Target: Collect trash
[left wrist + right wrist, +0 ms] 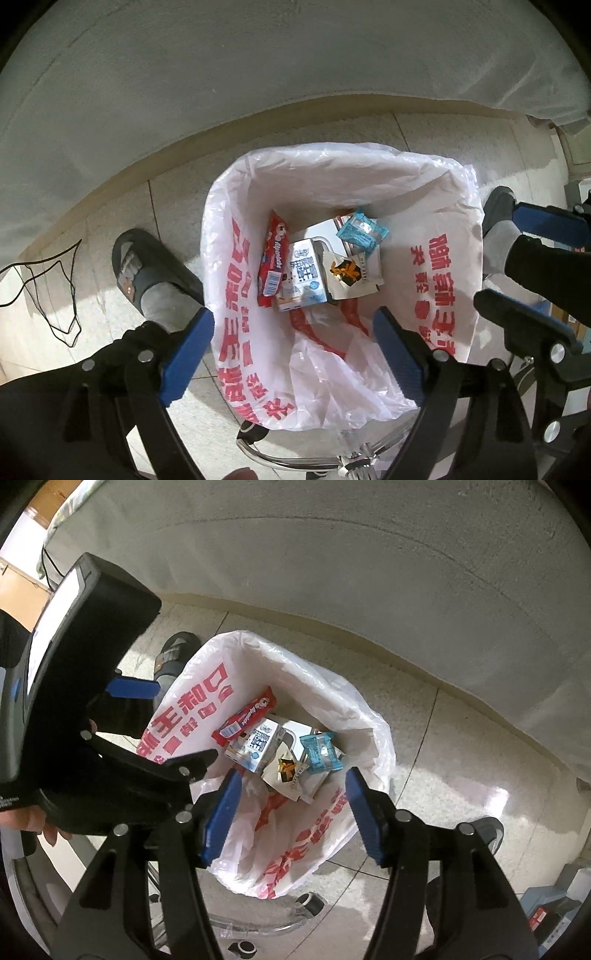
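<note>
On speckled tile floor [436,129]: bag-lined bin [332,173], white wall [258,55].

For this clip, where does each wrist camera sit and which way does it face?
Left wrist: on the left gripper, facing down into the lined bin; open jaws, a slippered foot, the right gripper.
Right wrist: on the right gripper, facing steeply down at the same bin; open jaws, the left gripper at left, a foot.
Shared: bin, red wrapper, milk carton, blue packet.
</note>
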